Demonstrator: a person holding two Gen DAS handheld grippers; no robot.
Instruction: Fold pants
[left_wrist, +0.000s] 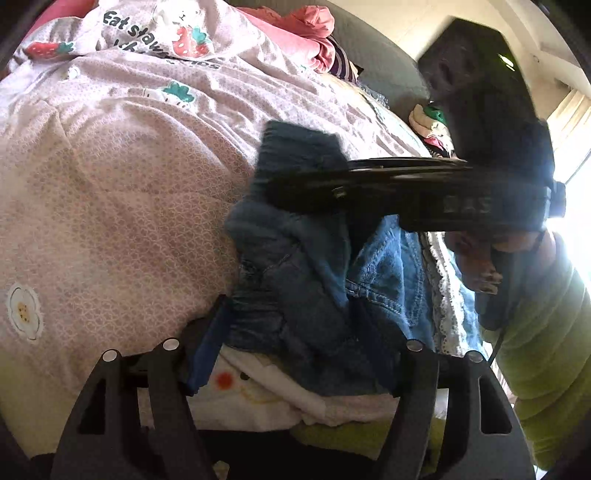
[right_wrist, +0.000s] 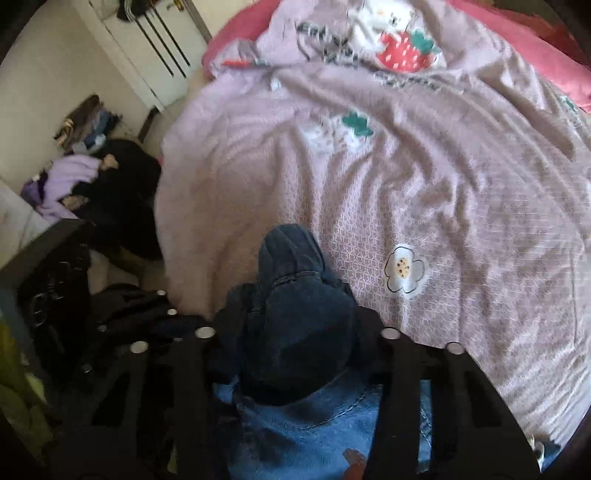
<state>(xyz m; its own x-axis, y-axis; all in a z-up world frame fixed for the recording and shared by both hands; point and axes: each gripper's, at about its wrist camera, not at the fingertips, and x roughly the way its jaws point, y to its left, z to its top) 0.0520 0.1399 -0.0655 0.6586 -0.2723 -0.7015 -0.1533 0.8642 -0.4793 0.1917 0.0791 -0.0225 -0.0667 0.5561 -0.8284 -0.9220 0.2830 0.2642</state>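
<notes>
Nearest to us, our left hand-held gripper (left_wrist: 295, 354) has its jaws around a bunched wad of the dark denim pants (left_wrist: 295, 288); the fingers stand fairly wide and the cloth fills the gap, so we read it as gripping the pants, taken here because this thick edge gives a firm hold for lifting. Under that bundle lies a white garment with an orange dot (left_wrist: 236, 384), so the pants sit on top of a laundry heap at the bed's near edge rather than flat on the cover

In the right wrist view our right hand-held gripper (right_wrist: 299, 343) is closed on another dark fold of the same pants (right_wrist: 295, 295), with lighter blue denim (right_wrist: 325, 424) below it. In the left view that gripper reaches in from the right, its finger across the cloth. We judge that two separate holds are meant to let us pull the fabric apart and spread it before any folding, which has not yet begun

Beyond the pants stretches the pink bedspread (right_wrist: 424, 184) with its flower and strawberry prints, broad and mostly bare, the likely place to lay them. Farther off are a pink garment pile (left_wrist: 306, 33) and a green sleeve (left_wrist: 546, 332) at the right
</notes>
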